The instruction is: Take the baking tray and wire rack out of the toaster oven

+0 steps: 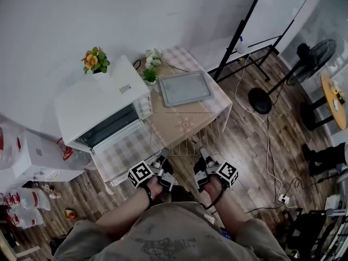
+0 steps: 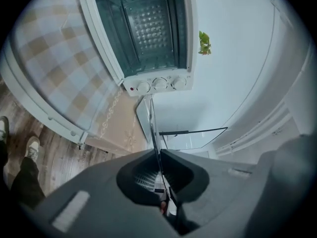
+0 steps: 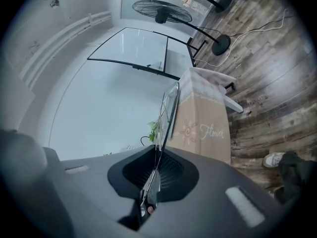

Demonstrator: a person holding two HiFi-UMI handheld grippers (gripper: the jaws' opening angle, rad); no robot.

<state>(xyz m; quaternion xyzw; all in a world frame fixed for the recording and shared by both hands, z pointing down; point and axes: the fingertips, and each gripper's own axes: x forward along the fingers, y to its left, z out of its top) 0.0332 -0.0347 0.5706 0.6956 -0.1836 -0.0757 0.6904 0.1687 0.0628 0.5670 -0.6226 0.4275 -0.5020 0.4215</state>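
The white toaster oven (image 1: 100,110) stands at the table's left with its door (image 1: 128,148) folded down; in the left gripper view its cavity (image 2: 148,29) shows nothing inside. The grey baking tray (image 1: 185,87) lies flat on the tablecloth to the oven's right. The wire rack (image 1: 190,144) hangs level over the table's front edge, held at its near side by both grippers. My left gripper (image 1: 163,161) is shut on the rack's wire (image 2: 154,133). My right gripper (image 1: 203,157) is shut on the rack's wire (image 3: 162,125), and the tray's edge (image 3: 174,103) shows beyond.
Two small potted plants (image 1: 95,60) (image 1: 152,64) stand by the oven. A whiteboard stand (image 1: 244,42), a floor fan (image 1: 318,56) and loose cables (image 1: 272,145) are on the wooden floor at right. White boxes (image 1: 38,159) sit on the floor at left.
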